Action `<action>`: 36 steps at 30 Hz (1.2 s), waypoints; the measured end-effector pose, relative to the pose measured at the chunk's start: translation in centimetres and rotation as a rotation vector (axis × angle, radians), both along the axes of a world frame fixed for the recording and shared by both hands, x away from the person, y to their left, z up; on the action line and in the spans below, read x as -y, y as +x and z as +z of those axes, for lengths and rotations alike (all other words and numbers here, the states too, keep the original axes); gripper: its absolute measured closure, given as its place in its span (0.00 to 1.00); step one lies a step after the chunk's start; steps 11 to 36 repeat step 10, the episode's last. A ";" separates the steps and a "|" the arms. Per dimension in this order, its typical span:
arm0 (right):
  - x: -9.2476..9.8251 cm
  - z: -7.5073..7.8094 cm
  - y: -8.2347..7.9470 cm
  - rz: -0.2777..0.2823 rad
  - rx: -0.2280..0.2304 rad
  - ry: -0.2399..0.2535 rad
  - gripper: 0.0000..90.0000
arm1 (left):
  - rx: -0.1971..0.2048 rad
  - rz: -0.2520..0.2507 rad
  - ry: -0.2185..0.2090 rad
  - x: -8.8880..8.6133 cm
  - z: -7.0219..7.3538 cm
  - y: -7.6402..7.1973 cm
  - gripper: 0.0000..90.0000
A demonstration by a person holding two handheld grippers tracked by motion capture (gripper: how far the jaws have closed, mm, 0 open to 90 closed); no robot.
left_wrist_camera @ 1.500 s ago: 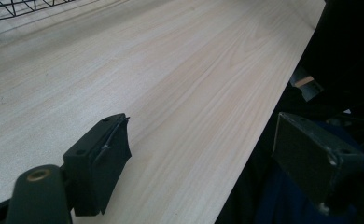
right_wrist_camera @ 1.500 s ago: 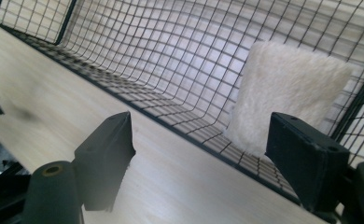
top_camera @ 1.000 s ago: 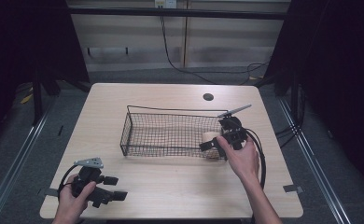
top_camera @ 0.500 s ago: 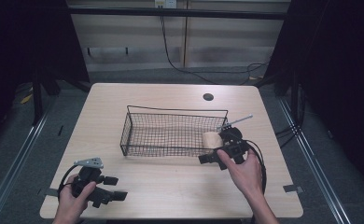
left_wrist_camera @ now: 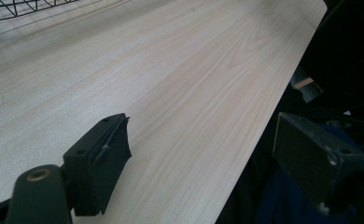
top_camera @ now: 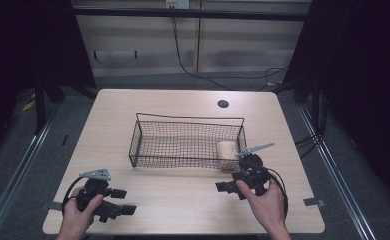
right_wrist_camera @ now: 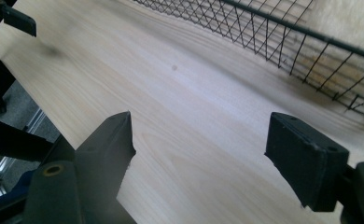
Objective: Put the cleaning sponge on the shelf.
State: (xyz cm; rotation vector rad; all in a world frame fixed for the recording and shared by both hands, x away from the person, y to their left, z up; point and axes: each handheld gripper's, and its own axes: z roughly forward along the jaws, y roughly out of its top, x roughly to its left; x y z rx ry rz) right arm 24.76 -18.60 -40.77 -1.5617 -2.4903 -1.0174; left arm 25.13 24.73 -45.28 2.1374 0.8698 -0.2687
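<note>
1. My left gripper (top_camera: pixel 125 201) sat near the table's front left corner, well apart from the wire basket (top_camera: pixel 148 137), its jaws spread with only bare wood between them.
2. My right gripper (top_camera: pixel 223 186) hovered just in front of the basket's right end, jaws apart and holding nothing.
3. Its cable looped beside my right hand (top_camera: pixel 267 202), on the side away from the basket.
4. The basket's black mesh wall stood between my right gripper and the tan block (top_camera: pixel 227 150).
5. That block lay inside the basket, at its right end.
6. The table (top_camera: pixel 183 210) was pale wood, with a round dark grommet (top_camera: pixel 223 104) behind the basket.
7. Beyond the basket, past the table's far edge, a dark cable (top_camera: pixel 193 70) hung down a light panelled wall, with black curtains at both sides.
</note>
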 end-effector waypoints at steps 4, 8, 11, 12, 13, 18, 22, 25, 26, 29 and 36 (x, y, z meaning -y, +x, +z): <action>0.6 -1.2 -0.8 -0.008 0.019 0.004 0.26 | 0.002 0.003 0.006 0.1 0.0 0.0 0.20; 1.2 -2.6 -1.0 -0.040 0.033 -0.003 0.25 | -0.004 -0.002 0.008 0.1 -0.1 0.1 0.20; 1.4 -3.2 -1.0 -0.054 0.038 -0.013 0.25 | -0.001 -0.001 0.003 0.1 0.0 0.1 0.20; 1.4 -3.2 -1.0 -0.054 0.038 -0.013 0.25 | -0.001 -0.001 0.003 0.1 0.0 0.1 0.20; 1.4 -3.2 -1.0 -0.054 0.038 -0.013 0.25 | -0.001 -0.001 0.003 0.1 0.0 0.1 0.20; 1.4 -3.2 -1.0 -0.054 0.038 -0.013 0.25 | -0.001 -0.001 0.003 0.1 0.0 0.1 0.20; 1.4 -3.2 -1.0 -0.054 0.038 -0.013 0.25 | -0.001 -0.001 0.003 0.1 0.0 0.1 0.20; 1.4 -3.2 -1.0 -0.054 0.038 -0.013 0.25 | -0.001 -0.001 0.003 0.1 0.0 0.1 0.20; 1.4 -3.2 -1.0 -0.054 0.038 -0.013 0.25 | -0.001 -0.001 0.003 0.1 0.0 0.1 0.20; 1.4 -3.2 -1.0 -0.054 0.038 -0.013 0.25 | -0.001 -0.001 0.003 0.1 0.0 0.1 0.20; 1.4 -3.2 -1.0 -0.054 0.038 -0.013 0.25 | -0.001 -0.001 0.003 0.1 0.0 0.1 0.20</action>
